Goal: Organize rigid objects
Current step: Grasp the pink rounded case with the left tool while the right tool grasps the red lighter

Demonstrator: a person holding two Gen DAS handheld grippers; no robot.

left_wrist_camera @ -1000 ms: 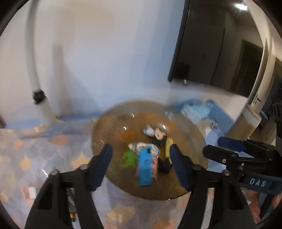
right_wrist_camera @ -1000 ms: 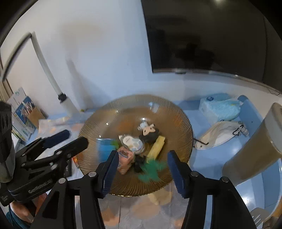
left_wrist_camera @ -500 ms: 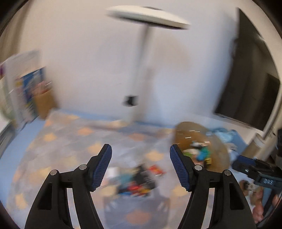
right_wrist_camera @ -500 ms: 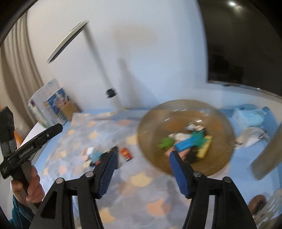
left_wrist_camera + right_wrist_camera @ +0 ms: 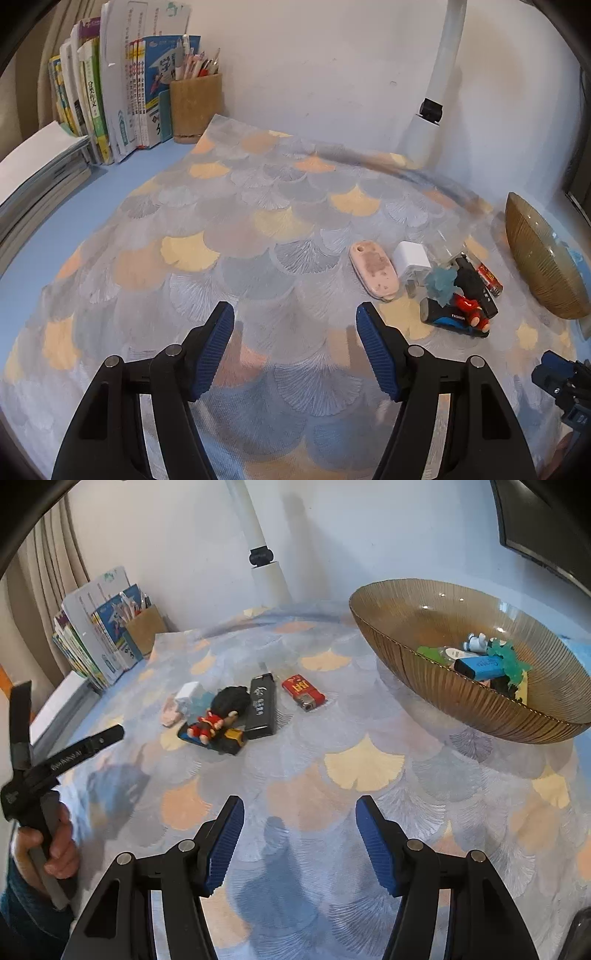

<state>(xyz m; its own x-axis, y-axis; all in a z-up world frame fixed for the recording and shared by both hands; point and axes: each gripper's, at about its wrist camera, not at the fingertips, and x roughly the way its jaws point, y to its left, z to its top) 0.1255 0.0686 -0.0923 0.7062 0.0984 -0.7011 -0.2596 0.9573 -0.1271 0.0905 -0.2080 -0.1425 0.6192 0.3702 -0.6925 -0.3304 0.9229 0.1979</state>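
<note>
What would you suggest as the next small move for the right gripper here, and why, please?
Probably move the right gripper, open and empty, forward toward the red rectangular lighter. It lies alone on the patterned cloth, apart from the clustered items, and nearest the ribbed amber glass bowl already holding several small things, so it looks like the easiest pick.

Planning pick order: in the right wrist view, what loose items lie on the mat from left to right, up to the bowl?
pink case → white charger → doll figure → black lighter → red lighter → bowl
</note>
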